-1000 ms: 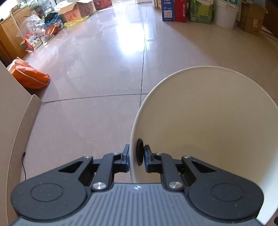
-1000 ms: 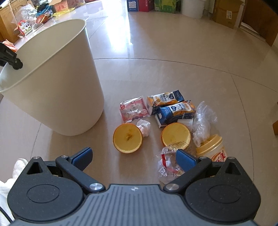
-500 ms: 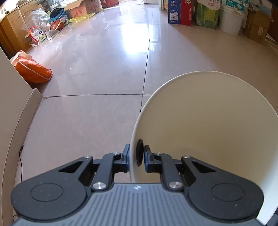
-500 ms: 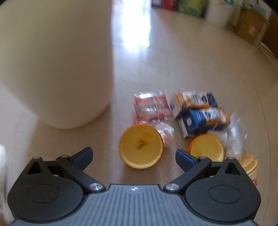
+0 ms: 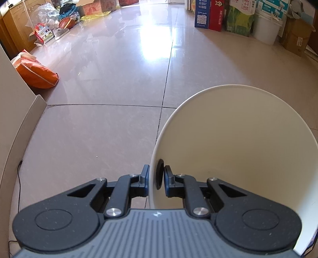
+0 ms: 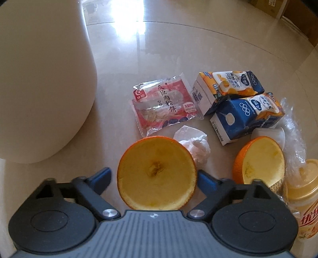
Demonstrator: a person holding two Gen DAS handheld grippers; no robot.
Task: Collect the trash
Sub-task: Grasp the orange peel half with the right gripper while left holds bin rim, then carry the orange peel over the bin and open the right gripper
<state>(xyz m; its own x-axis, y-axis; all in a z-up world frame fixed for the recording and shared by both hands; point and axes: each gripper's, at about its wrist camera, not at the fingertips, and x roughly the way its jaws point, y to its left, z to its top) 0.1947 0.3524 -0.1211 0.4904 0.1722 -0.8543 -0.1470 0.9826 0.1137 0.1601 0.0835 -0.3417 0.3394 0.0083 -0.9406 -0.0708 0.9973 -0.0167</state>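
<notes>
My left gripper (image 5: pixel 155 178) is shut on the rim of a cream waste bin (image 5: pixel 234 150), one finger outside the wall and one inside. The same bin (image 6: pixel 39 79) fills the left of the right wrist view. My right gripper (image 6: pixel 154 175) stands open around an orange half-peel (image 6: pixel 157 174), a blue pad on each side of it; contact is unclear. Past it lie a crumpled tissue (image 6: pixel 193 145), a red snack wrapper (image 6: pixel 165 105), two milk cartons (image 6: pixel 238 99) and a second orange peel (image 6: pixel 260 160).
A yellow-lidded cup (image 6: pixel 304 196) and clear plastic film (image 6: pixel 294 139) lie at the right of the trash pile. Along the far wall stand boxes (image 5: pixel 208 15) and a white bucket (image 5: pixel 266 27). An orange bag (image 5: pixel 37 73) lies left on the tile floor.
My right gripper has dropped down and forward onto the pile, so the near orange peel now sits between its open fingers. The left gripper stays clamped on the bin rim, pitched slightly.
</notes>
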